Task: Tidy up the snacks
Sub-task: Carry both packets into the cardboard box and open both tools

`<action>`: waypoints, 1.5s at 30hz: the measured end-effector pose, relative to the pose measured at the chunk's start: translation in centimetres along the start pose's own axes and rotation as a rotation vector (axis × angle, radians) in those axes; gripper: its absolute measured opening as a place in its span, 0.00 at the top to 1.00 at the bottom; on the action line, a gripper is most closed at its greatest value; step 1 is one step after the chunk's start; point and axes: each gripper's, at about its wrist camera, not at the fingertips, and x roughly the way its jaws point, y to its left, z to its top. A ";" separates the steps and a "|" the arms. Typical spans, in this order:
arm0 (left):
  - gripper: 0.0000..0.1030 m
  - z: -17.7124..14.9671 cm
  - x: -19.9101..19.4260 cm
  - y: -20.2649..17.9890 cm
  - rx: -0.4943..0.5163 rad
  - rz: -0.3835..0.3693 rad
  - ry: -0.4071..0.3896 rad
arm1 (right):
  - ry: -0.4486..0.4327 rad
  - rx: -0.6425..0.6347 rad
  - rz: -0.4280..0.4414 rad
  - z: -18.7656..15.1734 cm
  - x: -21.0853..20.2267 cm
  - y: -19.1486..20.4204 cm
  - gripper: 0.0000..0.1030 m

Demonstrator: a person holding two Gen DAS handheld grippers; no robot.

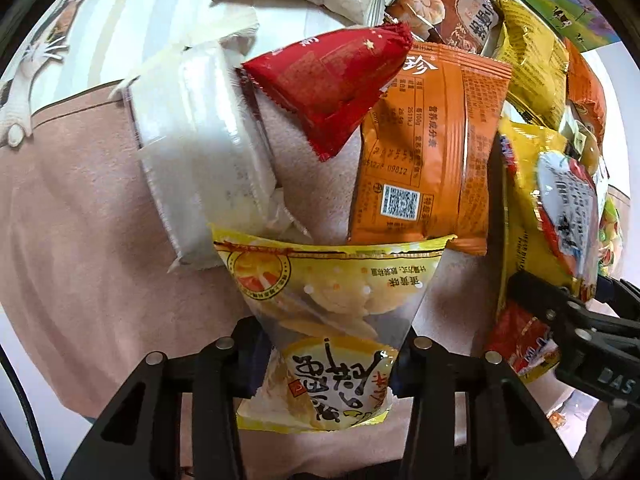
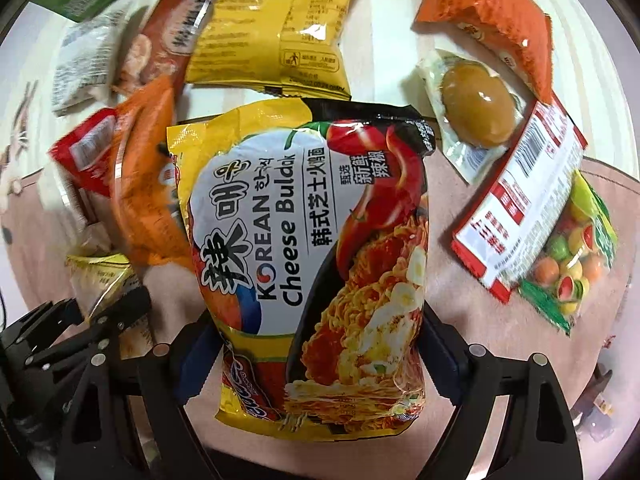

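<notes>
Across the lower half of both views spreads a pink mat (image 1: 80, 208), lying on a pale striped cloth (image 1: 132, 8) that fills the upper part; a cat print (image 1: 44, 52) shows at the upper left of the left wrist view. Snack packets are strewn over both.

Low in the middle of the left wrist view, the left gripper (image 1: 332, 356) points down, its jaws narrow and clamped on a yellow packet (image 1: 332, 304), which is pinched in at the grip. Above it lie a white pack (image 1: 200, 148), a red packet (image 1: 332, 80) and an orange packet (image 1: 428, 144), the red one overlapping the orange one's upper left corner.

Low in the right wrist view, the right gripper (image 2: 320, 360) also points down, jaws wide, one on each side of a noodle pack (image 2: 316, 256); whether the pads press it I cannot tell. At the upper right lies a sealed egg (image 2: 476, 104), at the right a candy bag (image 2: 572, 252) partly under a red-and-white packet (image 2: 520, 200).
</notes>
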 end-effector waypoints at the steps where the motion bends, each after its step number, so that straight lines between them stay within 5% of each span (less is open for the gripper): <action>1: 0.60 -0.3 -0.5 0.4 -0.007 0.001 -0.001 | -0.003 -0.002 0.019 0.2 -0.7 -0.5 0.12; 7: 0.60 -1.2 -4.9 0.5 -0.052 -0.061 -0.017 | -0.052 -0.015 0.110 0.1 -5.2 -0.7 0.13; 15: 0.60 1.8 -16.7 0.2 -0.009 -0.159 -0.197 | -0.182 -0.042 0.240 2.6 -15.0 -1.2 0.13; 20: 0.59 6.9 -23.8 -1.0 0.014 -0.197 -0.337 | -0.305 -0.061 0.286 6.4 -22.5 -1.5 0.12; 22: 0.59 8.9 -24.1 -4.2 0.024 -0.189 -0.374 | -0.357 -0.068 0.284 8.0 -24.6 -1.0 0.12; 26: 0.59 15.2 -26.1 -4.9 0.031 -0.186 -0.410 | -0.441 -0.076 0.246 12.8 -27.3 -1.0 0.12; 36: 0.59 26.8 -21.1 -7.5 0.039 -0.154 -0.323 | -0.408 -0.040 0.148 26.1 -23.4 -1.1 0.12; 45: 0.59 33.1 -17.4 -8.9 0.033 -0.094 -0.251 | -0.308 0.001 0.118 31.6 -16.6 -1.4 0.12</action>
